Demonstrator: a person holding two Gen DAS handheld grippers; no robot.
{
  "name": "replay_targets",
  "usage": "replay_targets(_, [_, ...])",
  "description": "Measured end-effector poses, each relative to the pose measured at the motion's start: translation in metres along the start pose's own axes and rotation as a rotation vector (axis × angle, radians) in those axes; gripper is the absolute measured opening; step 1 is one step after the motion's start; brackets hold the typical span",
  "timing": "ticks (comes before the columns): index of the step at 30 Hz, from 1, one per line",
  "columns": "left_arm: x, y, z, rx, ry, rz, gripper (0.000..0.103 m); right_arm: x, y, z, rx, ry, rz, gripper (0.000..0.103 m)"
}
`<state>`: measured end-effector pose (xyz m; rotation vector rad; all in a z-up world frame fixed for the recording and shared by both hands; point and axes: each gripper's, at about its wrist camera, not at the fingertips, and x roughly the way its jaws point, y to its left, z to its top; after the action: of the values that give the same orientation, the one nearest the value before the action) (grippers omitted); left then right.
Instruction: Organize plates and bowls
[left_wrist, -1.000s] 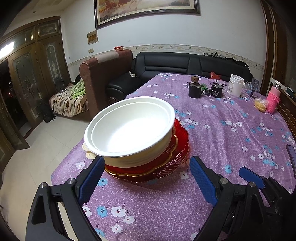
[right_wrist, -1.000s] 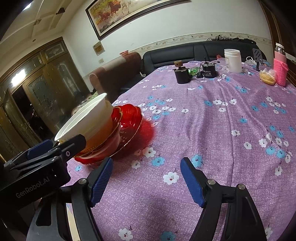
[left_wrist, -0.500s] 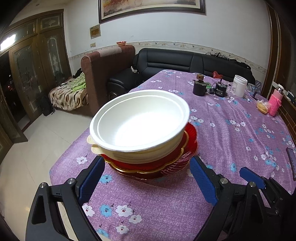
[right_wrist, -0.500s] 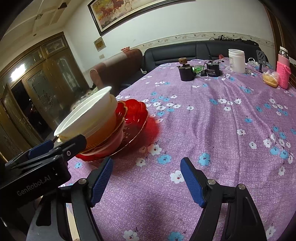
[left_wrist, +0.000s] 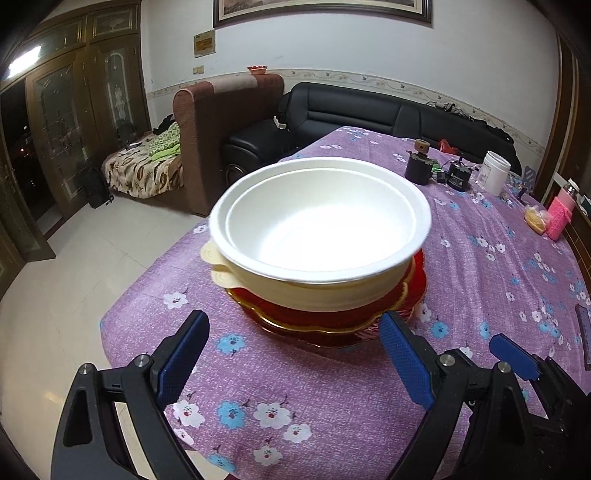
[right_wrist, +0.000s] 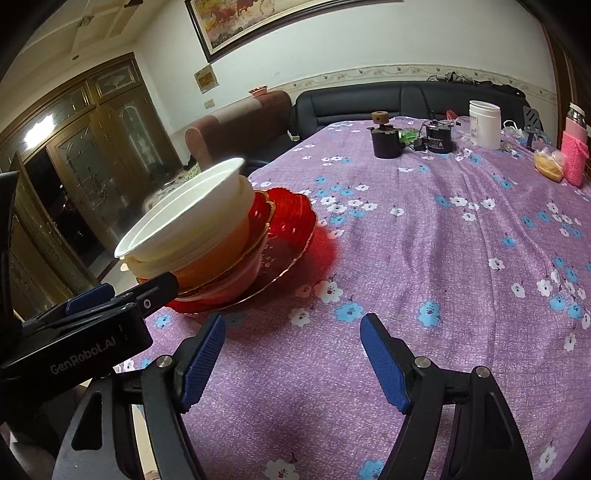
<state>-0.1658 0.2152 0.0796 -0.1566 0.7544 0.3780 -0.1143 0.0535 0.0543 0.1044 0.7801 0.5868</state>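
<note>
Near the table's left-hand corner, on the purple flowered tablecloth (right_wrist: 424, 258), stands the stack: a white bowl (left_wrist: 317, 225) nested in a cream bowl (left_wrist: 325, 291), both seated on a gold-rimmed red bowl (left_wrist: 317, 317) over a red glass plate (right_wrist: 291, 229). The left gripper (left_wrist: 291, 354) faces the stack with its blue pads (left_wrist: 183, 354) spread wide and nothing between them; the stack sits just beyond its fingertips. The right gripper (right_wrist: 291, 358), likewise fully spread and holding nothing, hangs over bare cloth to the stack's right.

Change over the last second: in the left wrist view the stack has grown larger and its rim has risen in frame, so the left gripper has closed in on it at a lower angle. Jaw spread is unchanged on both tools, and the right gripper has kept roughly its station. Judged from this, stacking looks complete, and the approach suggests either a final check or a grasp of the whole pile to relocate it.

Legible writing: "GenRobot.AI" in pale letters on the left gripper's black housing, seen from the right wrist view. A wall plaque (right_wrist: 205, 78) and the dark cylinder (right_wrist: 437, 138) at the far end carry labels too small to read.
</note>
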Motion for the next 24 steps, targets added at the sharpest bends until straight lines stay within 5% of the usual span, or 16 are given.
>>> replay_targets(24, [-0.016, 0.006, -0.004, 0.002, -0.045, 0.06, 0.093, -0.008, 0.001, -0.008, 0.003, -0.014, 0.009, 0.08])
